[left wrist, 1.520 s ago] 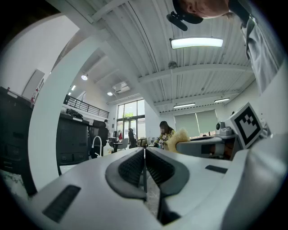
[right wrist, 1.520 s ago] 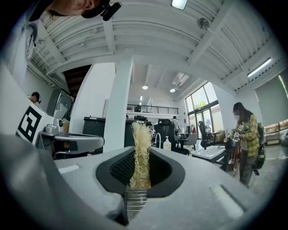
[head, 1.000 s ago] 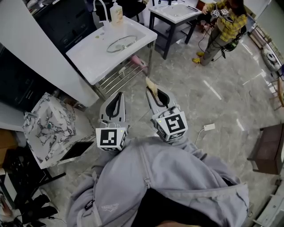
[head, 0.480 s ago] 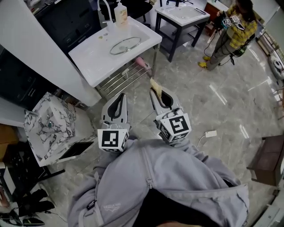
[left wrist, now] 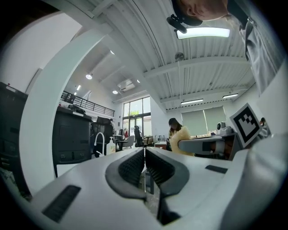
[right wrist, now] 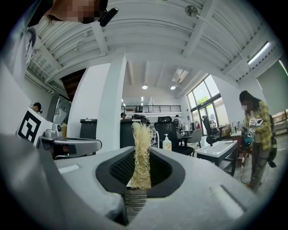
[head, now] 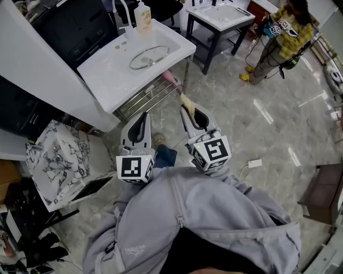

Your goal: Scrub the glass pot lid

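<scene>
Currently, the round, clear glass pot lid is seen lying flat in the shallow basin of the white rectangular washstand, well apart from both tools and not yet touched. A curved white tap and a pale plastic soap bottle are set at the basin's far edge, beyond the lid.

Nearer the person, the right tool is clamped on a strip of pale yellow fibrous scrubber, which is pinched between the ribbed pads and stands out past the tips. The left tool is closed completely with nothing between its pads; its 2 jaws meet along a thin line. Both are held level and pointed toward the washstand, above the grey marbled floor.

The step in hand is judged to be the approach, with no scrubbing begun. For it to be done well, the free end of the scrubber should be laid onto the glass ahead of the tool tips, so that the hard jaws are kept off the lid. Under pressure the lid is likely to slide in the smooth basin, so it would best be steadied at its rim by the left tool, whose jaws would first have to be opened. The grip on the scrubber should be kept firm, since only a narrow part is caught.
</scene>
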Motion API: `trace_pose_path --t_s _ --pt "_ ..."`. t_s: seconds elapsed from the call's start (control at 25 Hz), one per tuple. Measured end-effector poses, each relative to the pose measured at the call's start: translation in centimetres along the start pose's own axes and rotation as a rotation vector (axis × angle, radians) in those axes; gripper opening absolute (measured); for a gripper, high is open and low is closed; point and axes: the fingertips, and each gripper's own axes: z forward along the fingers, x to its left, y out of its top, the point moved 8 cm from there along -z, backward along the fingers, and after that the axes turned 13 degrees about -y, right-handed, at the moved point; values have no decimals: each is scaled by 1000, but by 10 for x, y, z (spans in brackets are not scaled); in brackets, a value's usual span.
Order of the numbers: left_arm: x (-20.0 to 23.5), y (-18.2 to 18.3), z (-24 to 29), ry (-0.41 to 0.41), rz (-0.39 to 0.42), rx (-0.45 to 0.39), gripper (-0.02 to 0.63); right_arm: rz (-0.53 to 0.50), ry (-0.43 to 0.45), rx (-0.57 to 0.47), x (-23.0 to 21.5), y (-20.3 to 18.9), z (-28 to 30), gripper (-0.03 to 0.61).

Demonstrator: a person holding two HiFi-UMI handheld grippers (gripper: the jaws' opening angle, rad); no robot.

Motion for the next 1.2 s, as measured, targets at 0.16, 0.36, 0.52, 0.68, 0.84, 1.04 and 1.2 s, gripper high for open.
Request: trace_pose_path --t_s 0.16,0.36,0.52,0.68,0.84,1.04,1.2 --pt "34 -4 33 -4 6 1 9 -21 -10 3 -11 -2 46 52" --pt "88 -5 81 -28 -22 18 9 -11 -36 18 -25 -4 113 52" --pt "128 2 121 -63 -10 7 9 -8 -57 8 -34 1 164 54" --pt "162 0 158 -98 -10 18 9 -4 -77 10 -41 1 208 52" --pt "193 -5 184 -119 -17 27 9 5 -102 18 -46 -3 243 52" --pt "216 -13 201 -136 -37 31 9 0 -108 27 -47 -5 270 54" --pt "230 -17 204 -126 -46 36 9 2 -90 36 -43 -7 287 52"
